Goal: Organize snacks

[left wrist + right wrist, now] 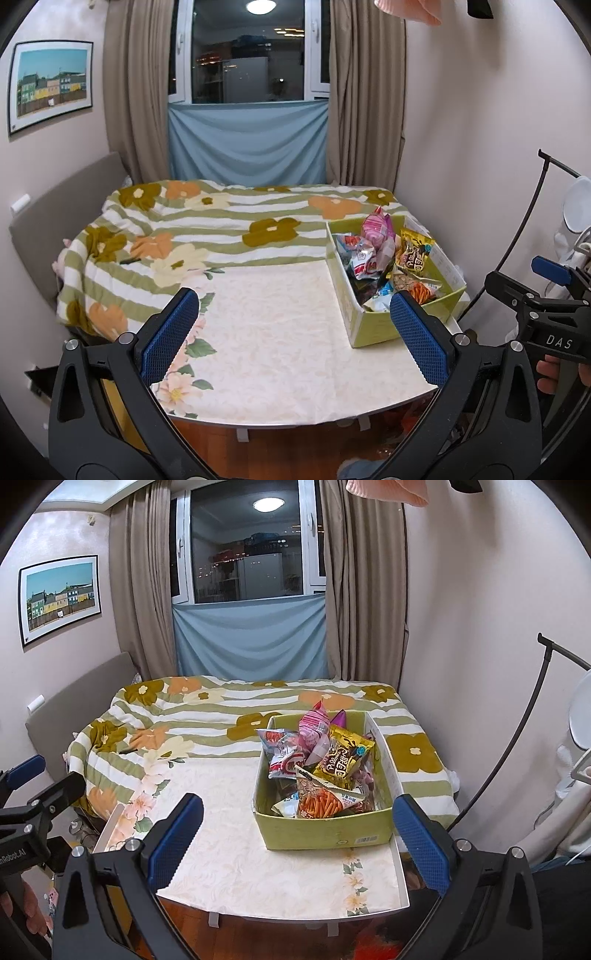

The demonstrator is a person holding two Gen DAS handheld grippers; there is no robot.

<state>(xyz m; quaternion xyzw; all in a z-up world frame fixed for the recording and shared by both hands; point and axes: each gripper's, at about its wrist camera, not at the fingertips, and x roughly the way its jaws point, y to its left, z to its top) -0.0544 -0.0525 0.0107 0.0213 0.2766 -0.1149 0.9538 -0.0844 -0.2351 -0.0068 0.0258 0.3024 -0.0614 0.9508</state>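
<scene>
A green cardboard box [321,836] stands on the right part of a small table [236,871] with a pale floral cover. Several snack packets fill it: a gold one [345,760], a pink one [314,723], a red-and-white one [286,760] and one showing orange sticks [321,805]. In the left wrist view the same box [373,326] sits at the table's right edge. My left gripper [291,310] is open above the table, with nothing between its fingers. My right gripper [297,814] is open too, held back from the box's near wall.
A bed with a flower-patterned quilt [221,221] lies behind the table, touching it. A window with beige curtains [147,590] and a blue cloth [251,638] is beyond. A black curved stand [532,731] rises at the right by the wall. Wooden floor [280,941] shows below.
</scene>
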